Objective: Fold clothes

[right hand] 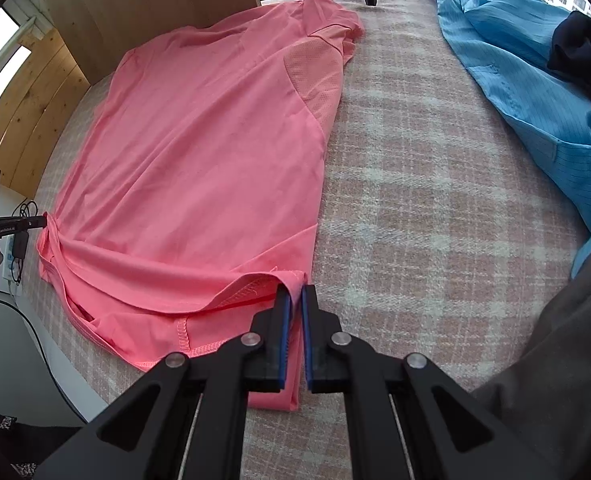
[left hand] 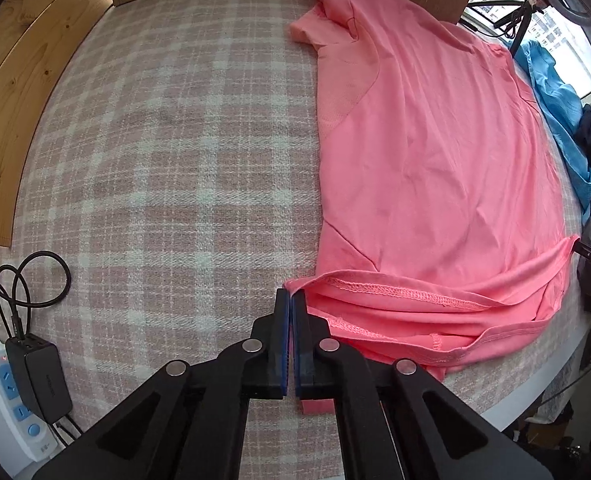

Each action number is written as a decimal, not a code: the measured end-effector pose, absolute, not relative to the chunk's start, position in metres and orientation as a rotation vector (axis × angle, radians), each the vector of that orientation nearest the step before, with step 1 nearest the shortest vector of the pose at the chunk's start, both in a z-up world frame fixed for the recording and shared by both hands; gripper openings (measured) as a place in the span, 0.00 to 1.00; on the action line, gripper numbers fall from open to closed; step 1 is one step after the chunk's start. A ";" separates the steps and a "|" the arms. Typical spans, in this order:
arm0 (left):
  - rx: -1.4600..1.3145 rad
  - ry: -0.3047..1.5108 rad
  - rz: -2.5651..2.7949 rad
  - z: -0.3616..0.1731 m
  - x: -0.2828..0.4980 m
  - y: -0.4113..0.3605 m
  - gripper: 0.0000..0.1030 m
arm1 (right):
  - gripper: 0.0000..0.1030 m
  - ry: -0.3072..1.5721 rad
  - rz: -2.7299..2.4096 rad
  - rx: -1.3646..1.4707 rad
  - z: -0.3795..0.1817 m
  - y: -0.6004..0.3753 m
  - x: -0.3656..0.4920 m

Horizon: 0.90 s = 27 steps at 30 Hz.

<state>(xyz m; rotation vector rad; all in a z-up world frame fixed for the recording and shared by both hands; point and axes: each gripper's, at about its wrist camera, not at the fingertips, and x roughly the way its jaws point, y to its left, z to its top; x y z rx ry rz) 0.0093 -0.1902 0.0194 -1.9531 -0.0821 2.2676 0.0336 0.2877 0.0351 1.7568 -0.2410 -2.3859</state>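
Both grippers, left (left hand: 291, 294) and right (right hand: 295, 290), clenched on hem corners of pink T-shirt (left hand: 435, 160); plaid cloth (left hand: 155, 160) beneath

tool (left hand: 291, 296): black arms | blue pads | silver rivets | sleeve (right hand: 555, 360): apparently grey

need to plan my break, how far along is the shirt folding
Early. Done: the pink t-shirt lies spread on the plaid blanket, sides apparently folded in. In hand: the left gripper and right gripper each pinch a hem corner. Left: folding the hem up toward the collar, then the blue garment, still unfolded.
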 end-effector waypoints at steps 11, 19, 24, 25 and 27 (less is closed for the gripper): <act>-1.863 -0.029 2.292 0.064 0.063 -0.230 0.00 | 0.13 -0.235 -2.410 1.701 0.057 0.309 0.078; -1.877 0.008 2.272 0.041 0.045 -0.182 0.00 | 0.26 -0.088 -2.433 1.730 0.037 0.293 0.048; -1.864 0.020 2.280 0.043 0.064 -0.173 0.00 | 0.02 -0.133 -2.442 1.782 0.036 0.300 0.050; -1.869 0.005 2.278 0.053 0.080 -0.192 0.00 | 0.02 -0.134 -2.437 1.778 0.044 0.301 0.059; -1.870 -0.023 2.280 0.067 0.104 -0.205 0.00 | 0.02 -0.151 -2.421 1.766 0.066 0.302 0.082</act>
